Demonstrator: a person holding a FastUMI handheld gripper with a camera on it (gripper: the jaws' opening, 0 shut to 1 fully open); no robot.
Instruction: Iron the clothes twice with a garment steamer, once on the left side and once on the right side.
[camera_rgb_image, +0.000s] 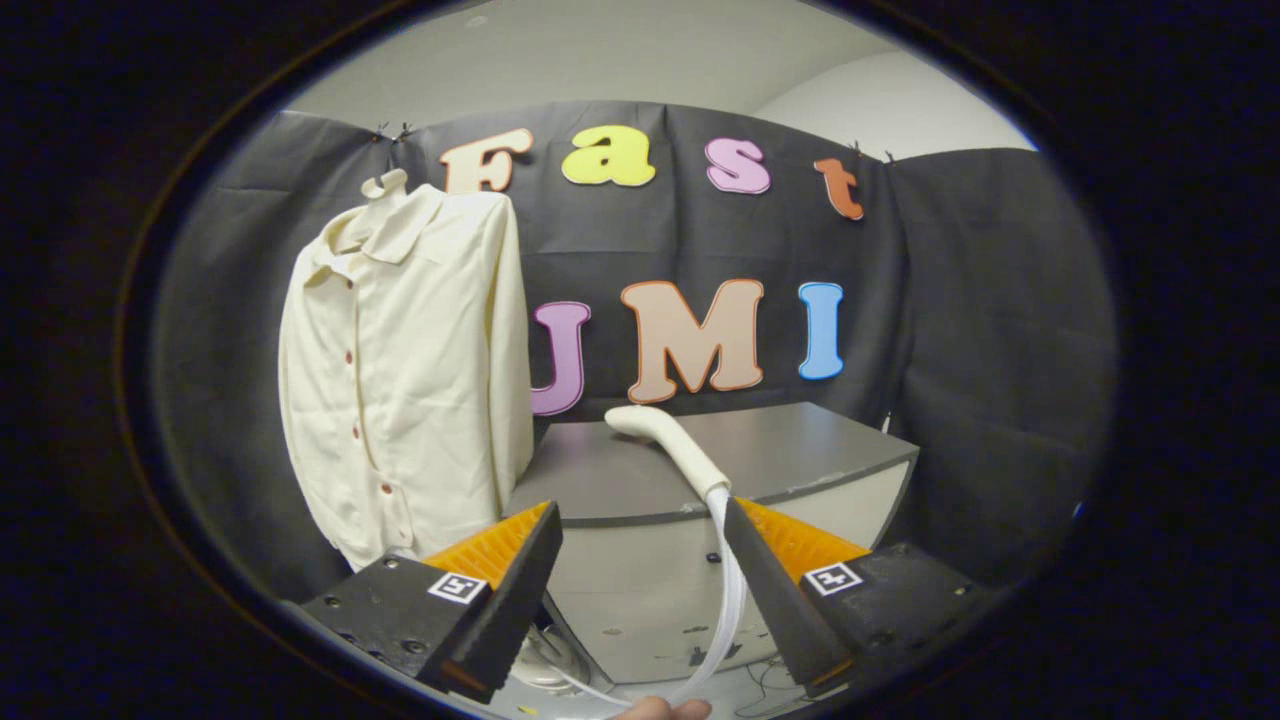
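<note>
**A:** quick check, what's the tool (640, 520) doing rn?

**B:** fingers spread wide, nothing pinched btw them. Using the steamer head (668, 447) as the landmark: it lies on the grey surface (800, 440), nozzle end pointing away toward the booth wall, handle end coming back over the surface's near edge. The tool's right finger sits just beside that handle end, prob v close to it, but can't tell if it actually touches. Left finger is well apart from the steamer, off to its left.

**A:** hose?

**B:** yep, white hose (735, 590) drops from the steamer's handle end, runs down in front of the cabinet face, along the inner side of the right finger, then curves down and toward the left finger. Somebody's fingertips (662, 709) peek in right below where the hose bottoms out.

**A:** and the clothes?

**B:** cream shirt (405, 370) hangs to the left of the steamer and higher, front facing us, buttoned, small dark buttons down the placket, collar up top on a hanger hook. Its hem comes down to abt the left finger's level. Right sleeve edge of the shirt overlaps the surface's left end as seen from here, so it's near the steamer but not touching it.

**A:** anything else?

**B:** some cables on the floor under the hose, too blurry to say more.
</note>
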